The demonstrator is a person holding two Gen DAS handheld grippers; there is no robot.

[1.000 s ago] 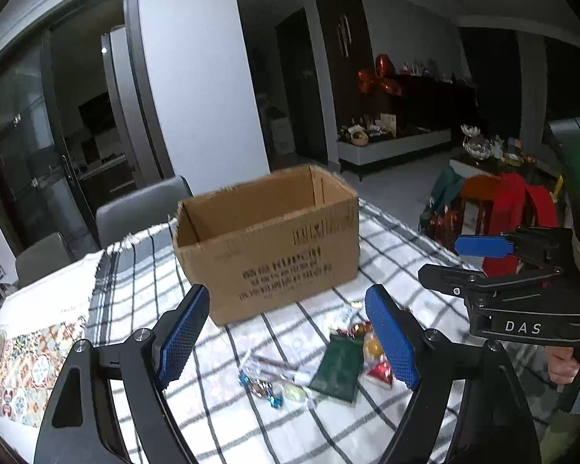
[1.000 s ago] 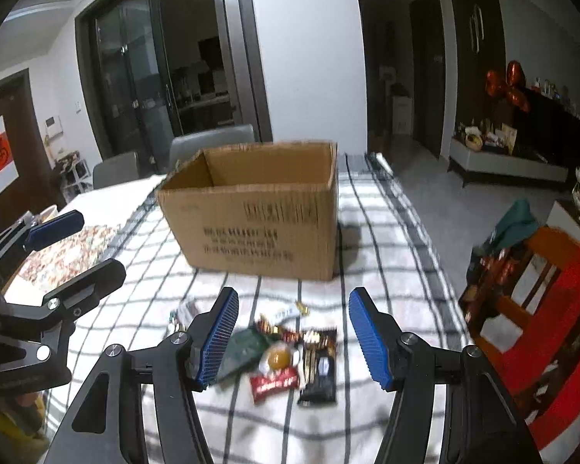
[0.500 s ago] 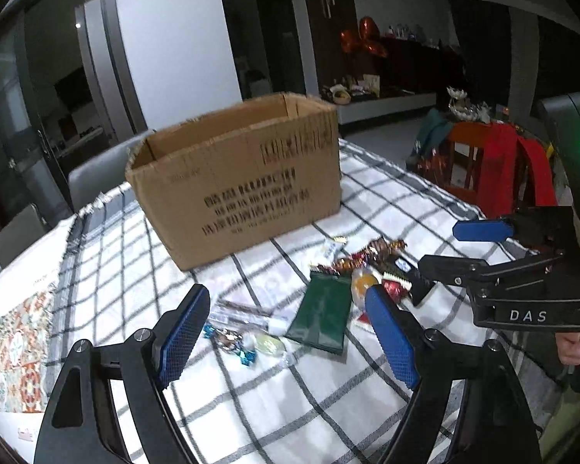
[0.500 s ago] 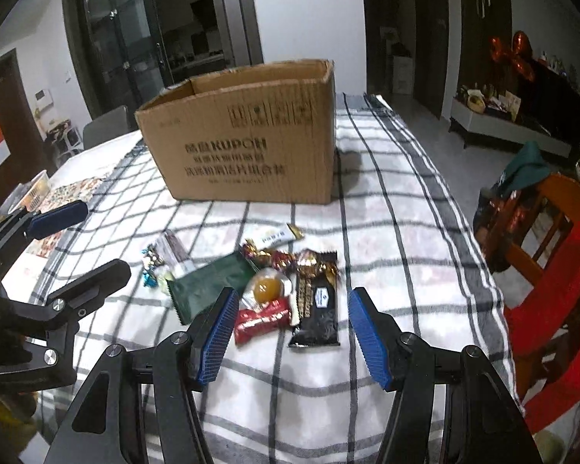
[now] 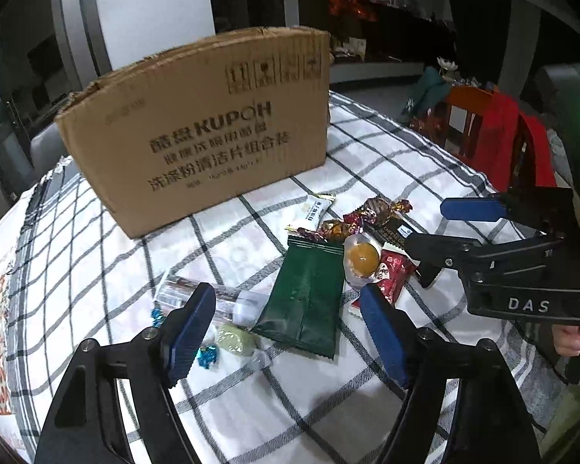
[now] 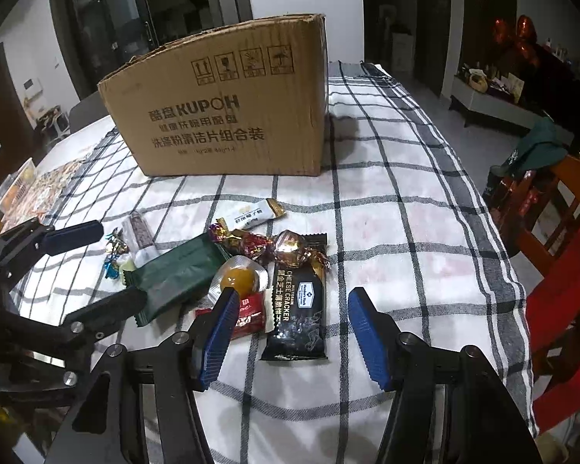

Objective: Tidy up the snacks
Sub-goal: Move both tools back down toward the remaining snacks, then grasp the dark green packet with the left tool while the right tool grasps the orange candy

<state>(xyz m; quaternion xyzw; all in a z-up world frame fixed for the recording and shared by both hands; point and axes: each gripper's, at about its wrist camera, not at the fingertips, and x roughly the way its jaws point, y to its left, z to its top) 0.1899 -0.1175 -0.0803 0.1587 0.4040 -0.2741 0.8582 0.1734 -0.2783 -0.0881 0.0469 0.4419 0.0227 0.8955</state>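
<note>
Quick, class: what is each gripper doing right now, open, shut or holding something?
Left gripper: open, holding nothing, above the green packet.
Right gripper: open, holding nothing, above the black cracker pack.

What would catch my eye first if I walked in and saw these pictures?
Likely the big cardboard box, standing on the checked tablecloth at the back. In front of it lies a cluster of snacks: a green packet, a black cracker bar and foil-wrapped sweets. Nearest the cameras, the left gripper and the right gripper hang open above the snacks, blue pads apart.
</note>
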